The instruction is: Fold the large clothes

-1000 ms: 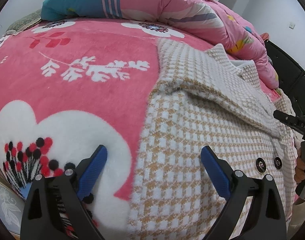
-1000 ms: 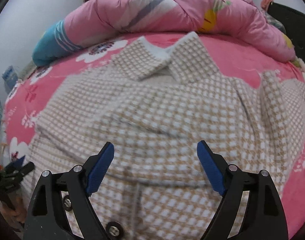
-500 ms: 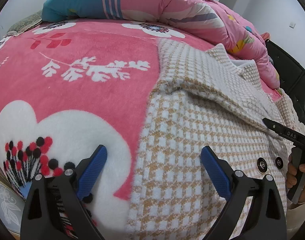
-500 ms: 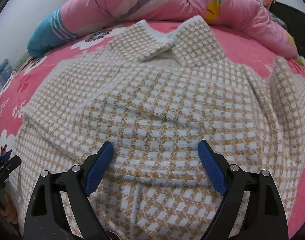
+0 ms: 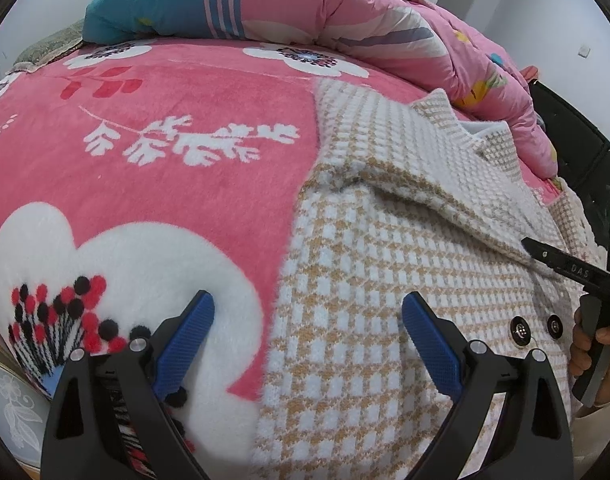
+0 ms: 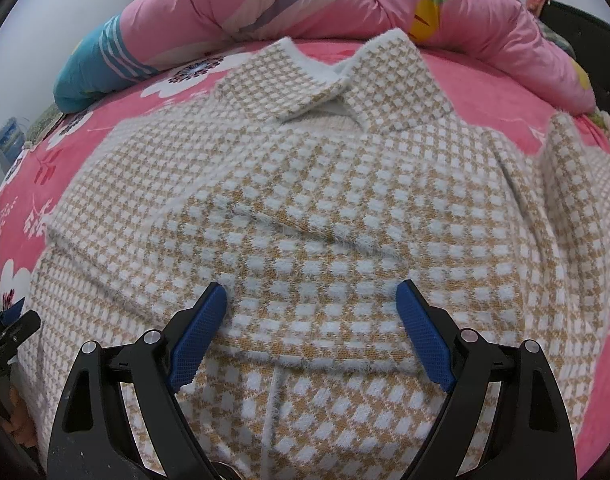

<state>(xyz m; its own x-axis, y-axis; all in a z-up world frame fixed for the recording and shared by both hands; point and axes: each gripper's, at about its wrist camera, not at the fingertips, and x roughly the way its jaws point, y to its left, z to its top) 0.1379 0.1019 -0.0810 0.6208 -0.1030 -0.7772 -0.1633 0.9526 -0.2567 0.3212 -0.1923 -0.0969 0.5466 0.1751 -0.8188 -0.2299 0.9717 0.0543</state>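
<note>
Right gripper [image 6: 311,320] is held wide open, nothing grasped, low over the folded-in sleeve [image 6: 305,232]. Left gripper [image 5: 307,328] is also spread, empty, straddling the jacket's side edge. The checked jacket [image 6: 345,184] is laid flat on the pink blanket [image 5: 165,168]. Step judged: sleeve folded, next grasp pending; a pinch on the hem looks required.

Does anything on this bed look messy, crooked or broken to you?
Nothing looks damaged or spilled. The checked coat lies spread on the pink blanket, its sleeve folded across the chest with a slightly slanted edge. The quilt is bunched at the bed's far end, which looks merely pushed aside.
</note>
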